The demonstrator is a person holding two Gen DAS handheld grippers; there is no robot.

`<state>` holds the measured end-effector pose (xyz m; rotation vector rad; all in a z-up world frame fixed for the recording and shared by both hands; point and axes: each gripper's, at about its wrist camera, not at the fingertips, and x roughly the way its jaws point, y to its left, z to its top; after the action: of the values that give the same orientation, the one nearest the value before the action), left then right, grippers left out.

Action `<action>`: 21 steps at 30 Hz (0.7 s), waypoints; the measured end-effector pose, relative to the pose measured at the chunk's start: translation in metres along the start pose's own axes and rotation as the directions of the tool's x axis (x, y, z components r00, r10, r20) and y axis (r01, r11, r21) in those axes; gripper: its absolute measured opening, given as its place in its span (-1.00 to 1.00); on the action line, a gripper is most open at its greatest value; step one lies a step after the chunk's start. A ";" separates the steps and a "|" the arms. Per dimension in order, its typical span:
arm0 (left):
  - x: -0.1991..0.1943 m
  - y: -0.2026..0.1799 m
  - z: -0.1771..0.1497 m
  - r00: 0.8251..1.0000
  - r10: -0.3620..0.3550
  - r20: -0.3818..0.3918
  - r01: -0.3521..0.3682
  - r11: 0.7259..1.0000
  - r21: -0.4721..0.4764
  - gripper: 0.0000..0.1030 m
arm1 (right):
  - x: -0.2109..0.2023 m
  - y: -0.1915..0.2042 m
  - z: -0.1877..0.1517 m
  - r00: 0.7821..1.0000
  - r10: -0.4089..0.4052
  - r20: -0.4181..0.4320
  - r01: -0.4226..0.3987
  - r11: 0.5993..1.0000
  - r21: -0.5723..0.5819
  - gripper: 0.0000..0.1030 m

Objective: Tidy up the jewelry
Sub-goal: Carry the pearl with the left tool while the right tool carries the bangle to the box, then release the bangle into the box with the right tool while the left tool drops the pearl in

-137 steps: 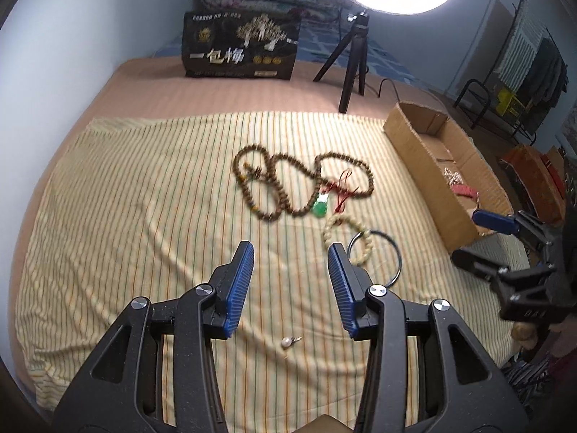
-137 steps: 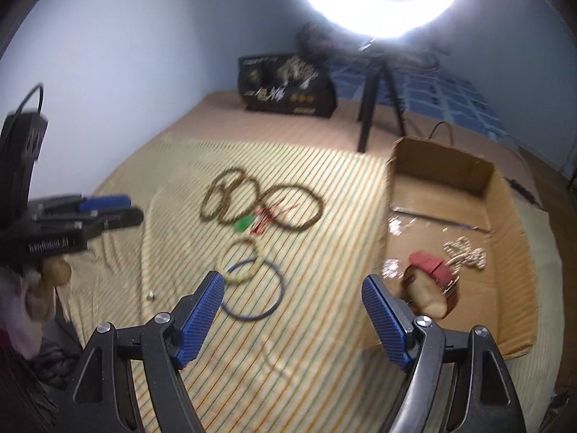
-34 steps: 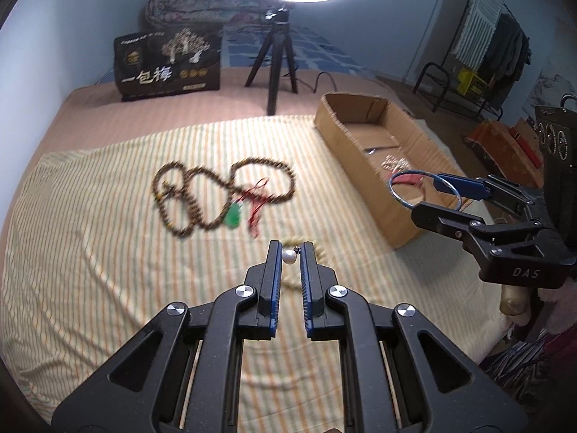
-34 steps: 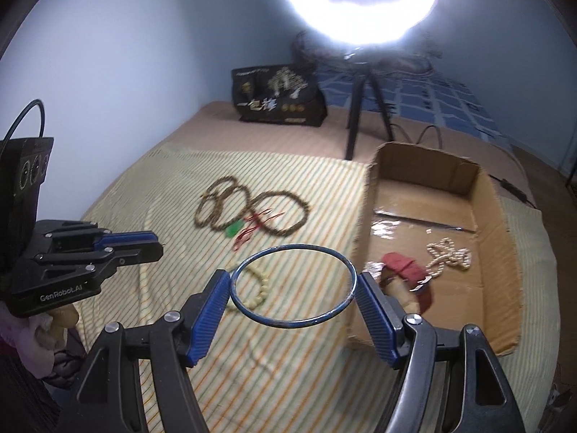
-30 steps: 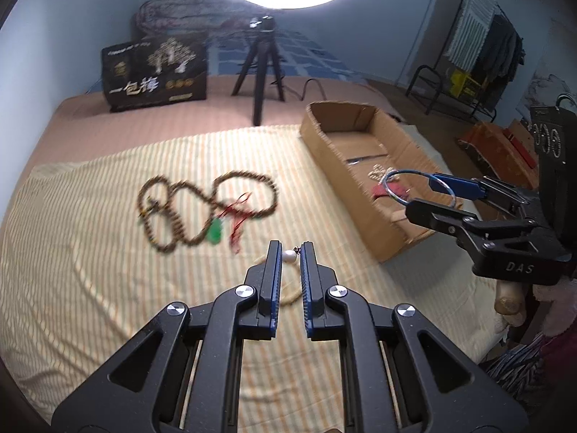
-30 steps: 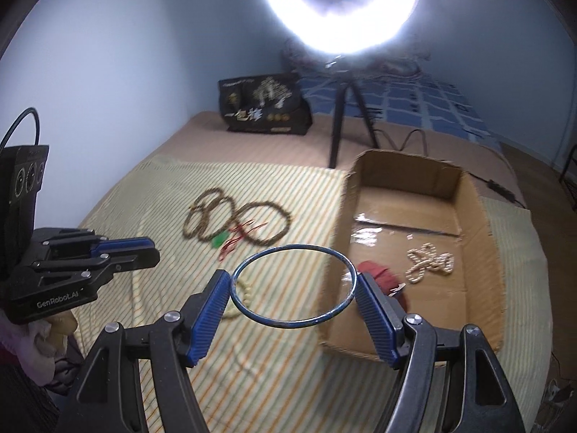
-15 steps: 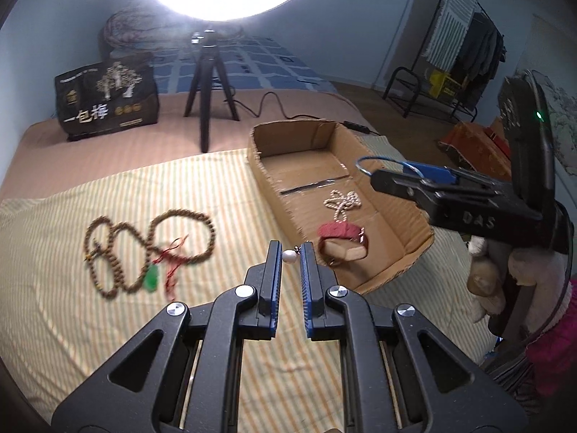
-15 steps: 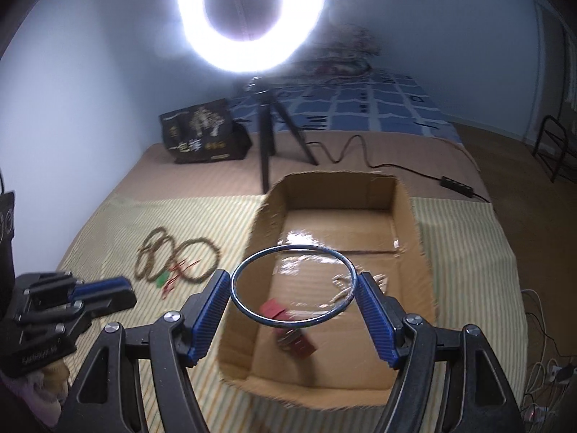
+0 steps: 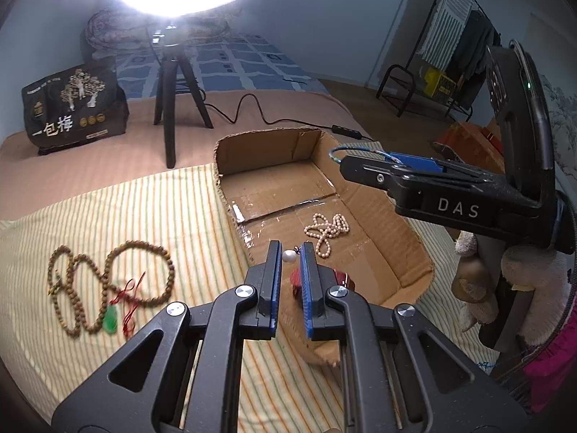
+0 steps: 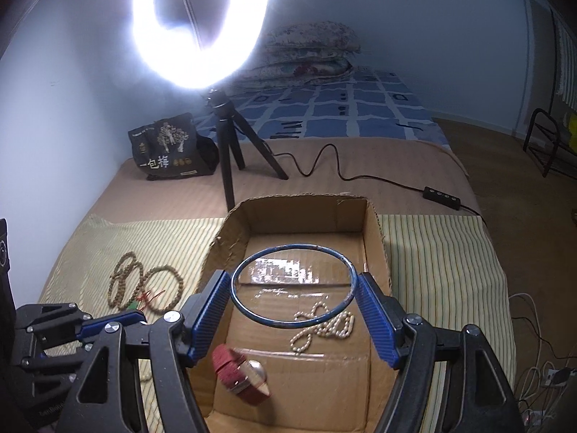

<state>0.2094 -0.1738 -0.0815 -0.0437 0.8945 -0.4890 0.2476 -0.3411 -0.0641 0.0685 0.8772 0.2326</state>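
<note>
My left gripper (image 9: pixel 289 252) is shut on a small white pearl earring (image 9: pixel 289 256), held above the near left wall of the cardboard box (image 9: pixel 411 232). My right gripper (image 10: pixel 293 285) is shut on a thin blue bangle (image 10: pixel 293 255), gripped across its width and hanging over the box (image 10: pixel 377 241). Inside the box lie a pearl necklace (image 10: pixel 324 323) and a red-strapped watch (image 10: pixel 239 370). A long brown bead necklace (image 9: pixel 108 285) with a green pendant and red tassel rests on the striped cloth at left. The right gripper (image 9: pixel 357 160) also shows in the left wrist view, over the box's far right side.
A ring light on a black tripod (image 10: pixel 227 137) stands behind the box, its cable (image 10: pixel 342 173) trailing right. A black printed bag (image 10: pixel 166 149) sits at the back left. The striped cloth (image 9: pixel 108 216) covers the bed. A clothes rack (image 9: pixel 443 54) stands off the bed, far right.
Both grippers have swung right, from above the striped cloth to above the cardboard box, carrying the pearl earring and the blue bangle. The bead necklace now lies further left in both views.
</note>
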 end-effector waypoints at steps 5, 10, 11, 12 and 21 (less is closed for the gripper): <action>0.017 0.000 0.007 1.000 0.005 -0.005 -0.005 1.000 0.000 -0.83 | 0.013 -0.007 0.006 1.000 -0.001 -0.012 0.001 1.000 0.023 0.42; 0.028 0.001 0.011 1.000 0.000 -0.012 0.000 1.000 -0.014 -0.83 | 0.025 -0.013 0.011 1.000 0.000 -0.020 0.001 0.999 0.048 0.42; 0.030 0.000 0.012 1.000 -0.001 -0.013 0.000 1.000 -0.014 -0.83 | 0.027 -0.013 0.012 1.000 0.001 -0.022 0.000 0.999 0.053 0.42; 0.031 0.000 0.012 1.000 -0.001 -0.012 0.001 1.000 -0.014 -0.83 | 0.028 -0.014 0.013 1.000 0.001 -0.023 0.000 0.998 0.057 0.42; 0.036 -0.005 0.016 1.000 -0.023 -0.012 0.023 1.000 -0.007 -0.62 | 0.037 -0.017 0.017 0.999 -0.020 -0.036 0.023 0.996 0.090 0.54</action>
<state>0.2383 -0.1965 -0.0972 -0.0572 0.9084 -0.5083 0.2861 -0.3485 -0.0842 0.1396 0.9227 0.1739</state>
